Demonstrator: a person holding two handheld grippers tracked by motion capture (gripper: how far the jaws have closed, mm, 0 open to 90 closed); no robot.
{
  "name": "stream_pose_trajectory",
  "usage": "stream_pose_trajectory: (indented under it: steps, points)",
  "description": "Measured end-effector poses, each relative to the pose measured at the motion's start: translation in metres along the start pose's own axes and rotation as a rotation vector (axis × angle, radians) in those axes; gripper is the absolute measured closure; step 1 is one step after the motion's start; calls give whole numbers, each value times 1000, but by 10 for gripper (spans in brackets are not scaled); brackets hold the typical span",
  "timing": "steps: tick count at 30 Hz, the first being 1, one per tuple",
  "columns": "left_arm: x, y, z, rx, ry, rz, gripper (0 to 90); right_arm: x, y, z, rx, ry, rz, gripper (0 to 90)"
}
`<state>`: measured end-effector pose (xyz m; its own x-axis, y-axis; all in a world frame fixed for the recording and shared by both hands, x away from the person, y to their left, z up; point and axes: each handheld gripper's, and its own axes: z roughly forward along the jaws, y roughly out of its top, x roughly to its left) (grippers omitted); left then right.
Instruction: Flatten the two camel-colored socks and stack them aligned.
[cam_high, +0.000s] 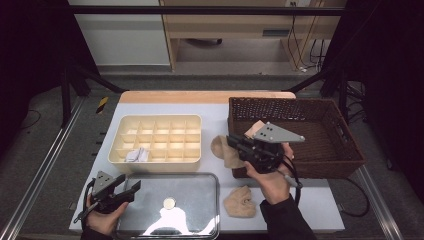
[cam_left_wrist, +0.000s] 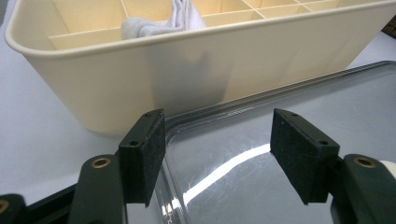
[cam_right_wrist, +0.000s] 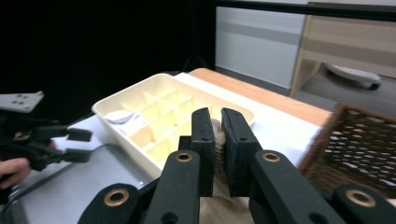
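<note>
My right gripper (cam_high: 231, 141) hangs by the front left corner of the wicker basket (cam_high: 320, 161), shut on a tan sock (cam_high: 223, 150) that droops from its jaws. In the right gripper view the jaws (cam_right_wrist: 218, 116) pinch the tan sock (cam_right_wrist: 219, 205) with only a thin gap. A second tan sock (cam_high: 240, 201) lies on the table in front of the basket. The cream divided organizer (cam_high: 160, 117) holds a white sock (cam_high: 136, 155) in a front compartment. My left gripper (cam_high: 132, 190) stands open at the left edge of the clear lid (cam_high: 195, 187), nothing between its pads (cam_left_wrist: 144, 154).
A small round disc (cam_high: 169, 203) sits on the clear lid. The organizer wall (cam_left_wrist: 187, 74) rises just beyond the lid's rim (cam_left_wrist: 327, 77). The basket (cam_right_wrist: 359, 149) takes up the table's right side. A pale item (cam_high: 255, 129) lies inside it.
</note>
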<state>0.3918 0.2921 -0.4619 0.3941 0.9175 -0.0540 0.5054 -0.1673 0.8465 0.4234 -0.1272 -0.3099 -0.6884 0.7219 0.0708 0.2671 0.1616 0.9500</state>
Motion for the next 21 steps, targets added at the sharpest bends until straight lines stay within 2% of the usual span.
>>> stream_pose_trajectory:
  steps: [6,17,21]
  points:
    - [0,1,-2,-15,-5,-1,353,20,-12,12,27,56,3,842]
    - [-3,3,-5,-35,-20,-2,359,46,-57,49,144,142,38,841]
    - [-4,4,-6,-39,-25,-2,365,53,-70,58,171,167,58,841]
